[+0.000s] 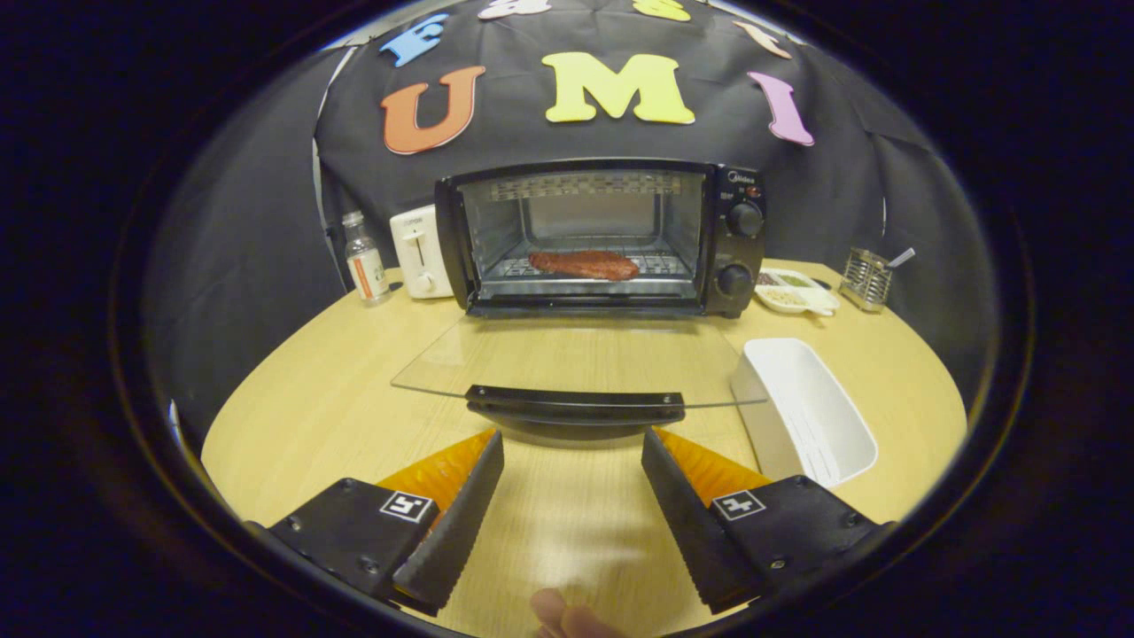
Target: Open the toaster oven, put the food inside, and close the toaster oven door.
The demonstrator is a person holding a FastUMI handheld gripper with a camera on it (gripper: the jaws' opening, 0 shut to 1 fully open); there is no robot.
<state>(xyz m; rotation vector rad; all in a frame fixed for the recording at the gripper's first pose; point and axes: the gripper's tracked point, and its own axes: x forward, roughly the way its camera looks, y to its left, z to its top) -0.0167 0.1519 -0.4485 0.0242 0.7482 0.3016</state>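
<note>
Toaster oven (602, 237): door (567, 363) lying fully open, handle (576, 403) just ahead of gripper (572, 452). Jaws standing open, holding nothing. Steak (584, 264) resting inside on rack. White tray (811, 408) sitting on tabletop (337, 399).

Beyond the tongs (572, 443), whose fingers stand wide apart with nothing between them, the black toaster oven (602, 235) hides the right side of the white pop-up toaster (418, 252) behind it. The print on the small clear plastic bottle (364, 261) is too small to tell. The fillings of the white divided dish (794, 291) blur together. A pale handle (902, 258) sinks into the wire mesh holder (865, 279), its end hidden. Behind the tongs, a fingertip (549, 611) is cut off.
</note>
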